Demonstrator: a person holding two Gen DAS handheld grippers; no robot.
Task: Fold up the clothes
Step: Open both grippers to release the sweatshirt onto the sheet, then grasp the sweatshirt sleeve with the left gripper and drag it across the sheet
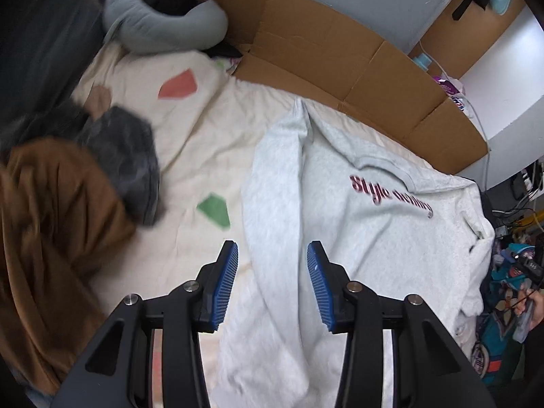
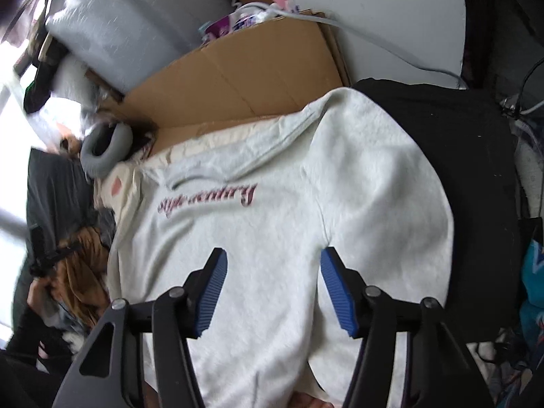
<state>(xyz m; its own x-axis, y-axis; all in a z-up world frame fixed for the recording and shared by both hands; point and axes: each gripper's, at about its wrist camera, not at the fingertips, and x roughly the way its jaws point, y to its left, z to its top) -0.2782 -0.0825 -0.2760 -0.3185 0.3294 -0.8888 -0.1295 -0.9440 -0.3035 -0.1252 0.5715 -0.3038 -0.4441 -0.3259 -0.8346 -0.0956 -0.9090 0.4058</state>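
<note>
Left hand-held gripper (image 1: pixel 272 282): bottom centre of the left wrist view, black arms with blue ribbed pads (image 1: pixel 226 285); jaws stand apart with nothing clamped between them, hanging above the cloth.
Right hand-held gripper (image 2: pixel 272 292): bottom centre of the right wrist view, the same blue pads (image 2: pixel 336 292); jaws parted, nothing pinched, the grey cloth showing through the gap.
Sweatshirt (image 1: pixel 357 238): light grey, spread on the bed, filling the centre and lower right of the left view and most of the right view (image 2: pixel 289 221); one long fold or sleeve runs up toward the upper centre of the left view.
Lettering (image 1: pixel 391 197): dark red script across the chest, just below the neckline; too blurred to read in full.
Bed sheet (image 1: pixel 204 136): cream with coloured patches, a green one (image 1: pixel 214 210) just left of the sweatshirt and a red one (image 1: pixel 178 85) farther up.
Other clothes: a brown garment (image 1: pixel 57 231) at the left edge, a dark grey garment (image 1: pixel 129 166) lying partly over it.
Cardboard (image 1: pixel 340 64): flattened brown sheets along the far side of the bed, upper right.
Neck pillow (image 1: pixel 159 23): grey, curved, at the upper left beyond the sheet.
Black cloth (image 2: pixel 459 156): right of the sweatshirt in the right view.
</note>
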